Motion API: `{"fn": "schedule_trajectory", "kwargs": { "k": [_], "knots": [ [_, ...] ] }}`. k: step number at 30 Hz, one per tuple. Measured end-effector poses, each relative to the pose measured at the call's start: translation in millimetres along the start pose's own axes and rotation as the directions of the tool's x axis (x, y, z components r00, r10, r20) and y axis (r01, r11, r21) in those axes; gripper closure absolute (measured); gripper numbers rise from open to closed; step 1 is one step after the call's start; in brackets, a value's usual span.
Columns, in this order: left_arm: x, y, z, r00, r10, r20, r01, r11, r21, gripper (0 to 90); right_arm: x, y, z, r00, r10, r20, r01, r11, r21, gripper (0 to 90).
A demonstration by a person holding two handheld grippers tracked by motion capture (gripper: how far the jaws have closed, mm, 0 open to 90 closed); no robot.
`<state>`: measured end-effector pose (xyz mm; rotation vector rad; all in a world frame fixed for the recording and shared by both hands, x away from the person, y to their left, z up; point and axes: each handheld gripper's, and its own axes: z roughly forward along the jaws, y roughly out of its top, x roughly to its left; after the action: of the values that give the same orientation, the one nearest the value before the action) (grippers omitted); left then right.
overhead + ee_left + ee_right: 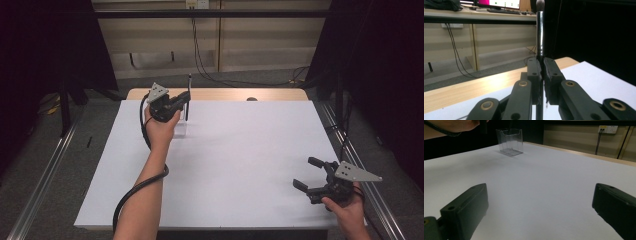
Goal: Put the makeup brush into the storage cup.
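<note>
So the white surface [225, 165] is taking up most of the middle of the high view. A small clear plastic holder [181, 129] is being kept up in the upper left part of the frame, seen as a see-through box at the top left of the right gripper view. Right above it, a black makeup brush [189, 97] is being held upright, bristles up, clamped tight in the left tongs [186, 101]. Down at the lower right, the right tongs [307, 174] are being held wide apart, with nothing between them.
</note>
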<state>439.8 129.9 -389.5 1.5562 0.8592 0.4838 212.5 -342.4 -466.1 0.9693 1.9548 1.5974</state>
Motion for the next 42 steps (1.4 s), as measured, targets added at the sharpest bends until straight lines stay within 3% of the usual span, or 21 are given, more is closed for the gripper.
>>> {"fn": "schedule_trajectory", "kwargs": {
  "k": [23, 42],
  "knots": [
    [14.4, 16.6, -7.2, 0.9985, 0.022, -0.051, -0.023, 0.9994, -0.025, 84.2, -0.3, -0.1, 0.1, 1.0, -0.002, -0.001, 0.002, 1.0, 0.0, 0.1],
    [26.2, 18.9, -15.0, 0.9948, 0.01, -0.101, -0.013, 0.9992, -0.037, 84.1, -0.4, -0.1, 0.0, 1.0, -0.006, -0.003, 0.006, 1.0, 0.0, 0.1]
  ]
}}
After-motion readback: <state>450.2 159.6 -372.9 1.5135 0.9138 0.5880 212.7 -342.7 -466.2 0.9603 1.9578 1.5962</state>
